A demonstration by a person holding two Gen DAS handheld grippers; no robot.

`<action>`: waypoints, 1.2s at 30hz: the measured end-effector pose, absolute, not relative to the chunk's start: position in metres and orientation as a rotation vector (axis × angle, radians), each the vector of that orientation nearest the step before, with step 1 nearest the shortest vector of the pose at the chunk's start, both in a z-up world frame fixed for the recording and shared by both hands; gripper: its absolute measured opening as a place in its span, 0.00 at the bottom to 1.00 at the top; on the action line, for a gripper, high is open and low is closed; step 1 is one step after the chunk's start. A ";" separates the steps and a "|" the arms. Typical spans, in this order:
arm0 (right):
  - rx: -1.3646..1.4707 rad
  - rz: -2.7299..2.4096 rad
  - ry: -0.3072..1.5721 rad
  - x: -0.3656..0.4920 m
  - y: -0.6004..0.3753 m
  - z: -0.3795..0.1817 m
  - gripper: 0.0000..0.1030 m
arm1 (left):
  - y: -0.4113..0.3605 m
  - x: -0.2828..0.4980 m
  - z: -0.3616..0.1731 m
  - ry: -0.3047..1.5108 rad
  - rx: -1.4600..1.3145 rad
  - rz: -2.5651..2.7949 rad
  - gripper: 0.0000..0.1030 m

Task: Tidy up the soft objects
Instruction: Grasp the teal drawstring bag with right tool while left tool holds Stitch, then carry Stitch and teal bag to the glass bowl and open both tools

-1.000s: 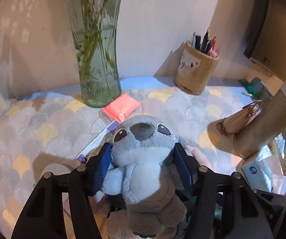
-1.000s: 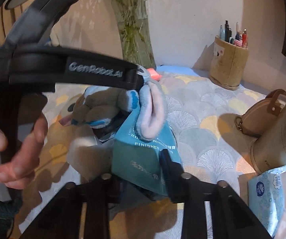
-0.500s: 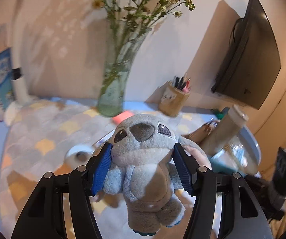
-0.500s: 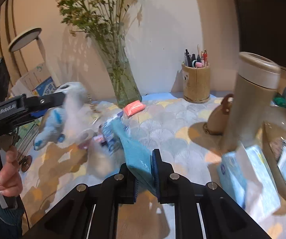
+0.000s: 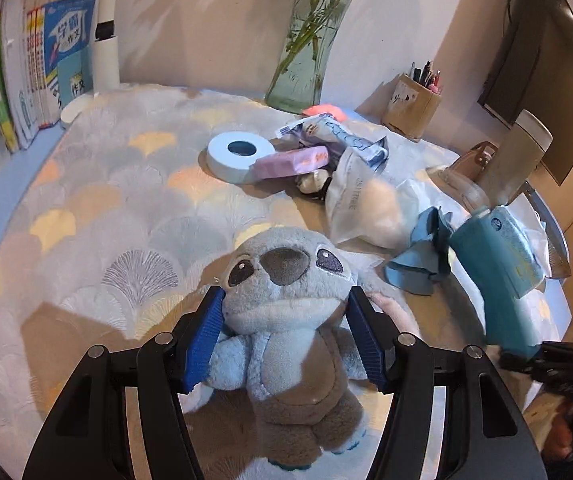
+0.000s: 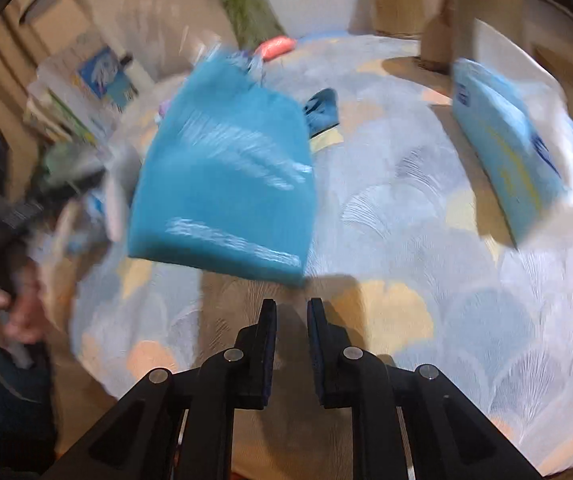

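We find the left gripper clamped on a grey-blue plush, its blue pads pressing the head from both sides at cheek level. The plush faces the left wrist camera upright, body hanging between the arms of the tool, above the patterned tablecloth towards the near edge of the table.

The right gripper shows its jaws close together with a narrow gap, and nothing sits between them. A teal packet lies just ahead of the fingertips, heavily blurred; we cannot tell whether it rests on the cloth or is clear of it. From the left wrist view the same packet stands tilted at the right edge of the table, directly above the right gripper's black frame.

Around mid-table we record a loose cluster: a tape roll, a pink pack leaning on it, a white bag and a crumpled blue cloth. A light-blue tissue pack lies near the right edge. Along the far edge stand a glass vase and a pen cup; books line the left edge. A beige flask stands at the far right.
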State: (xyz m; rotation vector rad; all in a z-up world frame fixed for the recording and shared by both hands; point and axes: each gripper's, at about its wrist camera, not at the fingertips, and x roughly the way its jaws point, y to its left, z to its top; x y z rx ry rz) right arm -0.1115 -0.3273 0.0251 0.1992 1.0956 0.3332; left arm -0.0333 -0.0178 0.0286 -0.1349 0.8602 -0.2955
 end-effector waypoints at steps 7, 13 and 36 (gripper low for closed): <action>0.212 0.339 0.988 -0.112 -0.332 0.058 0.90 | -0.005 -0.037 0.026 0.818 -0.195 -0.324 0.58; 0.152 0.425 0.992 -0.069 -0.286 0.041 1.00 | 0.002 -0.035 0.020 0.806 -0.252 -0.344 0.59; -0.030 0.194 0.788 -0.120 -0.242 0.080 0.11 | -0.018 -0.051 0.059 0.708 -0.190 -0.324 0.57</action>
